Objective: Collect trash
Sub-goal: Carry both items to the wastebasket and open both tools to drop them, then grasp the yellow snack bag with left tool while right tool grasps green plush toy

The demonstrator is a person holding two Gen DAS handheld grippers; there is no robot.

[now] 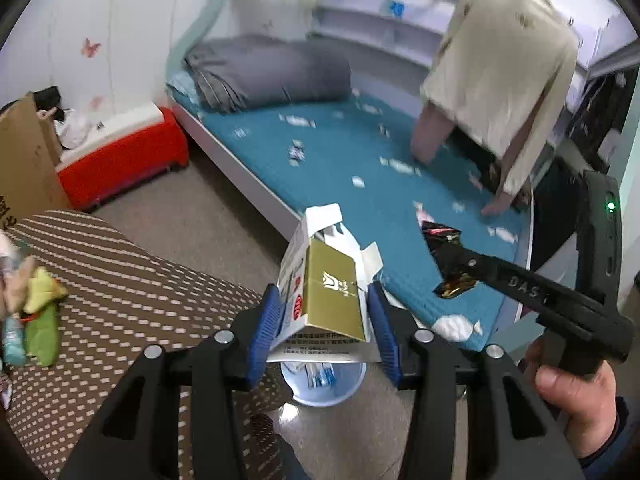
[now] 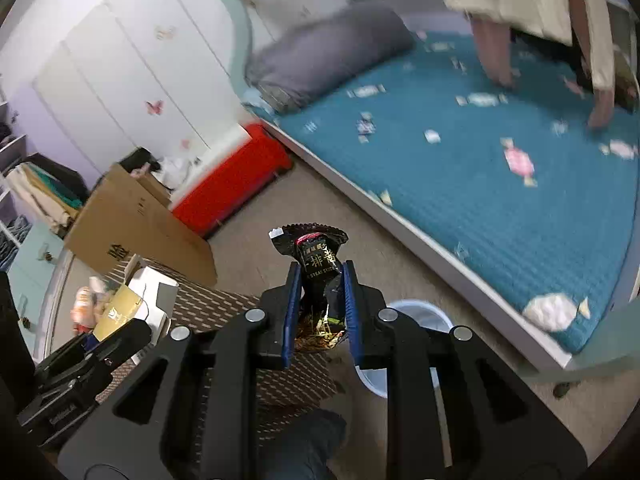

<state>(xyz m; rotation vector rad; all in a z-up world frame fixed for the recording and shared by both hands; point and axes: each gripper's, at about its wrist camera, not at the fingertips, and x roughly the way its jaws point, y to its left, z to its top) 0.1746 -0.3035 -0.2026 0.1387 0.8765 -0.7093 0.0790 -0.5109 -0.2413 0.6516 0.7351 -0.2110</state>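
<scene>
Left wrist view: left tongs (image 1: 326,320) clamp a torn gold-and-white cardboard carton (image 1: 320,280); right tongs (image 2: 320,304) pinch a black foil snack wrapper (image 2: 316,264). Releasing off-centre risks missing the pale blue plastic bin (image 1: 324,388) at 6 o'clock.

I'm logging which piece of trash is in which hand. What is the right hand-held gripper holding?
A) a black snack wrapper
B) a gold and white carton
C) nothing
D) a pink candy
A: in the right wrist view, the right hand-held gripper has its blue pads pressed on a black snack wrapper; the gold and white carton is in the left hand-held gripper.
</scene>
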